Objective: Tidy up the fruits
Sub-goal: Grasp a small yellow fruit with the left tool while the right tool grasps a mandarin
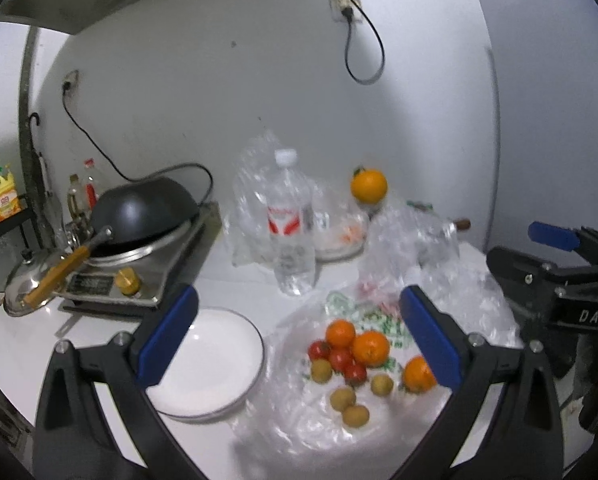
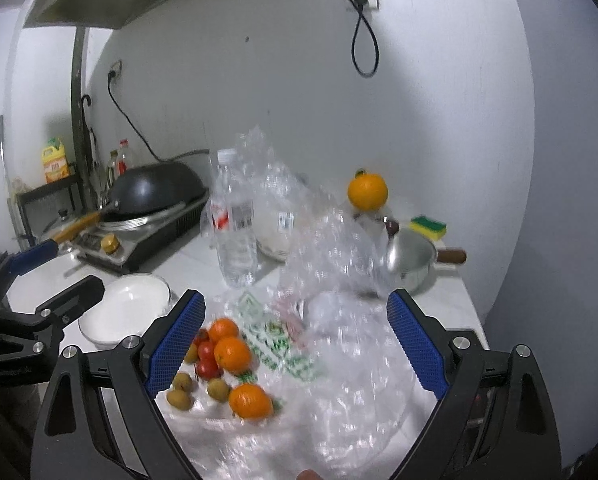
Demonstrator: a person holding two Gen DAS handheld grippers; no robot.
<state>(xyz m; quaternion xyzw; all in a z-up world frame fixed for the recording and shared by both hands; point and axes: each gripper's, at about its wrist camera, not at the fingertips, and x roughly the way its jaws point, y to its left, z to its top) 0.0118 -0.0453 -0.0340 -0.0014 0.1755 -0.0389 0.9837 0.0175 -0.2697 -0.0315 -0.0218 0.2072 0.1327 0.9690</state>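
Both grippers, left (image 1: 299, 334) and right (image 2: 295, 340), jaws spread, empty. Sponge (image 2: 428, 226) at 2 o'clock: right view only.

Orange mandarins (image 1: 370, 347), red cherry tomatoes (image 1: 341, 358) and yellow-green small fruits (image 1: 343, 398) lie on a clear plastic bag (image 1: 319, 420) printed green. The plate (image 1: 215, 364) is white; gripper pads (image 2: 175, 338) are blue.
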